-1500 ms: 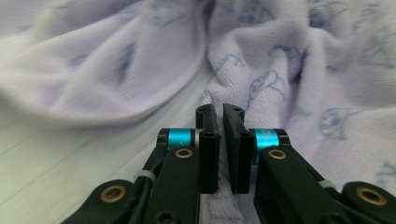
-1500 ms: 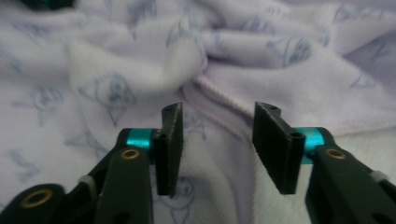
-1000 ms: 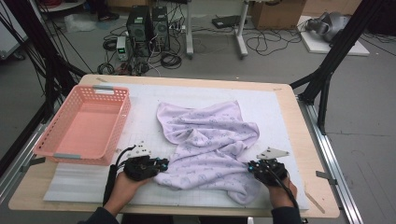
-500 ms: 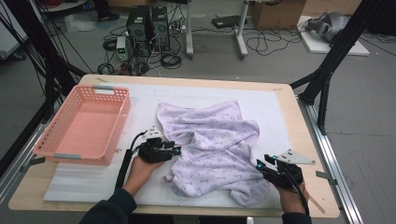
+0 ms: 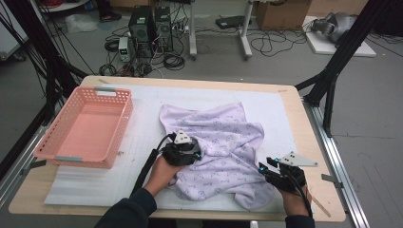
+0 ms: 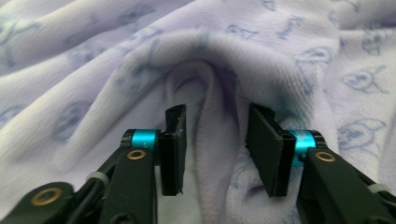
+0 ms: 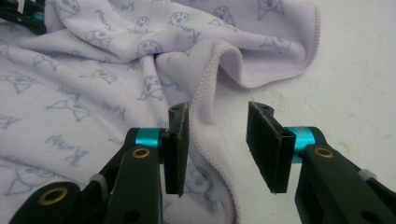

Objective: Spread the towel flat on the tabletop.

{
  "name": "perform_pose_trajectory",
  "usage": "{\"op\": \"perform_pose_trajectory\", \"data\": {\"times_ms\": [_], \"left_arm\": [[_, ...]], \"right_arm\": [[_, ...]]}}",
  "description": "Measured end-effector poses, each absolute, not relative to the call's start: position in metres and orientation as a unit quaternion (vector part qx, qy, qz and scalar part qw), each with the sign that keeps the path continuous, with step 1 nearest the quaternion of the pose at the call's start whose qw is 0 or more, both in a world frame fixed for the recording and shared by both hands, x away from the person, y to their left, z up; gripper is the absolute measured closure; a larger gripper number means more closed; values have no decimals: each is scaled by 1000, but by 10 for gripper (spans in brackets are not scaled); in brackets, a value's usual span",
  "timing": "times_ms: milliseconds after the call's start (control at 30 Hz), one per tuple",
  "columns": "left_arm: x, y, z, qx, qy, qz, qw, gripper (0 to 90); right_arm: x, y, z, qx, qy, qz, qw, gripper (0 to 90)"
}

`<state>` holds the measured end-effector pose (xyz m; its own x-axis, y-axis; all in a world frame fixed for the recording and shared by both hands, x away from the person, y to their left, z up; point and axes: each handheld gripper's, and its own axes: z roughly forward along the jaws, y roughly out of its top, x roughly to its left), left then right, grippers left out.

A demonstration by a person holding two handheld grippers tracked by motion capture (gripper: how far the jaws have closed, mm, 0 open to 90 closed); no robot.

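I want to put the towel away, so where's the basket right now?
In the high view, the basket sits at the table's left, beside the towel.

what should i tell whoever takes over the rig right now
Left gripper: open, jaws astride a raised fold of the lilac printed towel near its middle, not yet closed on it.
Right gripper: open, at the towel's hemmed edge on the right side; one jaw sits over the cloth, the other over the white mat.
The towel lies crumpled on the mat, mid-table. The pink basket stands at the left with nothing visible in it.
Done: both grippers are in position at the cloth.
Left: probably close on the cloth, then fold it or move it to the basket.
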<state>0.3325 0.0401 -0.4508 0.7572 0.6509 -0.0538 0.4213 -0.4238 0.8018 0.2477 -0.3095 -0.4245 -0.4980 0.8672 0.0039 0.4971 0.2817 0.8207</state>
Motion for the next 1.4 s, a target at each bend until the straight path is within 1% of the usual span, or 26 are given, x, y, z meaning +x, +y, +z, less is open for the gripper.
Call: {"op": "perform_pose_trajectory", "data": {"times_ms": [67, 100, 133, 167, 233, 267, 300, 367, 433, 500, 633, 700, 767, 833, 867, 933, 967, 1000, 1033, 1067, 1100, 1133, 1267, 1400], "left_arm": [[328, 34, -451, 842, 300, 139, 426, 567], [326, 30, -451, 850, 282, 143, 421, 588], [326, 29, -451, 853, 272, 137, 423, 650], [326, 29, -450, 852, 278, 130, 424, 731], [330, 32, -451, 844, 295, 108, 434, 807], [333, 36, -451, 835, 318, 92, 440, 819], [334, 39, -451, 829, 333, 91, 441, 824], [335, 48, -450, 821, 350, 105, 439, 832], [336, 64, -450, 804, 378, 113, 445, 836], [338, 86, -448, 780, 413, 118, 454, 836], [339, 136, -446, 739, 466, 151, 463, 841], [339, 156, -445, 724, 484, 179, 459, 861], [341, 172, -445, 708, 502, 175, 464, 861], [341, 179, -443, 703, 506, 186, 464, 862], [342, 179, -443, 703, 505, 184, 465, 863], [343, 178, -442, 703, 502, 193, 466, 863], [344, 177, -442, 701, 502, 196, 467, 863], [346, 177, -441, 698, 504, 199, 468, 863], [349, 178, -440, 697, 506, 202, 467, 864], [352, 178, -439, 694, 508, 204, 467, 864], [355, 178, -438, 691, 512, 209, 466, 864], [359, 177, -438, 690, 518, 212, 459, 864], [381, 169, -433, 687, 530, 223, 446, 864], [398, 155, -425, 678, 525, 242, 453, 864]], "right_arm": [[249, -308, -425, 441, 768, 402, 230, 593], [249, -307, -425, 441, 769, 401, 231, 595], [250, -306, -425, 442, 769, 401, 229, 597], [250, -306, -425, 440, 770, 400, 229, 597], [250, -304, -425, 440, 771, 400, 228, 598], [249, -304, -425, 440, 771, 399, 228, 598], [249, -305, -425, 439, 772, 400, 227, 598], [249, -306, -425, 440, 770, 401, 229, 598], [249, -307, -426, 442, 768, 402, 229, 597], [250, -307, -427, 445, 767, 402, 229, 594], [255, -304, -428, 457, 760, 399, 232, 570], [260, -300, -428, 458, 758, 407, 226, 555], [267, -292, -427, 450, 759, 417, 215, 523], [275, -280, -426, 445, 756, 442, 188, 490], [280, -273, -426, 439, 762, 439, 186, 489], [293, -259, -429, 435, 780, 396, 211, 491], [301, -254, -433, 439, 785, 384, 208, 496], [308, -251, -437, 443, 788, 378, 202, 547], [314, -248, -440, 440, 798, 362, 199, 646], [320, -247, -443, 436, 809, 340, 200, 764], [326, -248, -443, 433, 810, 344, 197, 836], [331, -250, -442, 437, 808, 340, 200, 837], [354, -259, -436, 430, 802, 328, 254, 840], [373, -264, -435, 450, 776, 324, 301, 833]]}}
